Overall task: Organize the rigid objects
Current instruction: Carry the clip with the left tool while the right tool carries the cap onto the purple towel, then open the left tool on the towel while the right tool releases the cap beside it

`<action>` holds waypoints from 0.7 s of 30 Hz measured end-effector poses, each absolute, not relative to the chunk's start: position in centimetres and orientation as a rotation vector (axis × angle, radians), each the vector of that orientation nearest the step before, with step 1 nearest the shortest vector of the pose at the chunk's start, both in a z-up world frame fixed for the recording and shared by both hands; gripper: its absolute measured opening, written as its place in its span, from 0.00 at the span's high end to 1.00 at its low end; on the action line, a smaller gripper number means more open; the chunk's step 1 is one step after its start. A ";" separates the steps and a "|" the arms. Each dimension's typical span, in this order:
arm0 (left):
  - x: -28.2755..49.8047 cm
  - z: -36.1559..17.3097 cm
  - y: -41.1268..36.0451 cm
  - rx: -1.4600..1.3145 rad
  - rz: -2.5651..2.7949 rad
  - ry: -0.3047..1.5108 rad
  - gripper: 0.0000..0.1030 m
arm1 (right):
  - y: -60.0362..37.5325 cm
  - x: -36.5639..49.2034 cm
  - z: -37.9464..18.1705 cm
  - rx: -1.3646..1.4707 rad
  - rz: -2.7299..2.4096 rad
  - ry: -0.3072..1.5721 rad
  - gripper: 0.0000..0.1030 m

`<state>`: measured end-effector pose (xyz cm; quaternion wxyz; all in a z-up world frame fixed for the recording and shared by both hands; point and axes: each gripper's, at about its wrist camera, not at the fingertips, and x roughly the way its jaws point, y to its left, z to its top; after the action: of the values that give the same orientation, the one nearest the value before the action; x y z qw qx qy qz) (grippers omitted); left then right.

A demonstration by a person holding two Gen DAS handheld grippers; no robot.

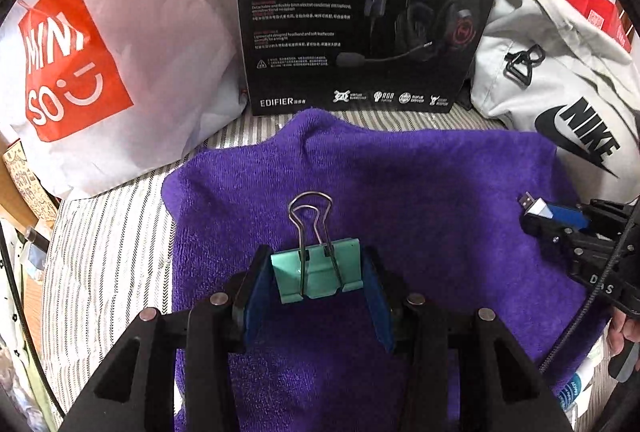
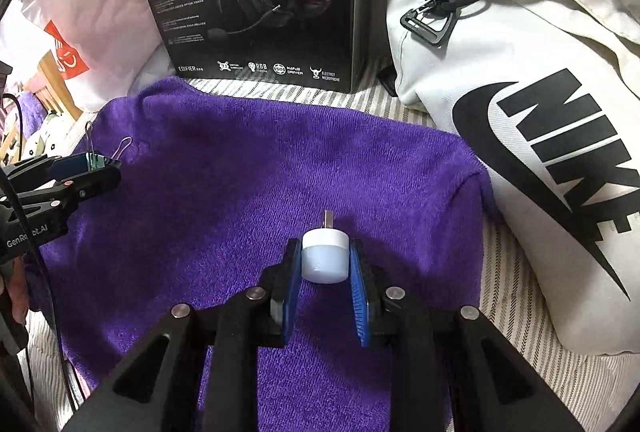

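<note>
My left gripper is shut on a teal binder clip with wire handles pointing forward, held just above a purple towel. It also shows at the left of the right wrist view. My right gripper is shut on a small white USB lamp, its metal plug pointing forward over the towel. In the left wrist view the right gripper comes in from the right edge with the lamp between its blue pads.
A black headset box stands behind the towel. A white Miniso bag lies to the left and a white Nike bag to the right. Striped bedding lies under the towel.
</note>
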<state>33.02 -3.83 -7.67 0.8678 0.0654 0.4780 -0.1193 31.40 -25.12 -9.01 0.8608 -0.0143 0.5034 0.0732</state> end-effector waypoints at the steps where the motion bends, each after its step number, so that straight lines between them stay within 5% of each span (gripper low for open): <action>1: 33.1 -7.8 -3.8 0.135 -0.249 1.005 0.59 | -25.1 31.4 -9.0 -0.033 0.153 1.056 0.77; 15: 32.7 -8.7 -4.4 0.182 -0.236 1.026 0.57 | -24.9 31.5 -8.9 -0.065 0.159 1.058 0.73; 21: 32.1 -8.8 -4.1 0.182 -0.222 1.031 0.43 | -24.9 30.5 -8.9 -0.052 0.168 1.066 0.51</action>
<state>32.07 -4.06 -8.83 0.8602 0.0866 0.4913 -0.1059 30.54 -24.94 -8.87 0.8577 -0.0248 0.5073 0.0800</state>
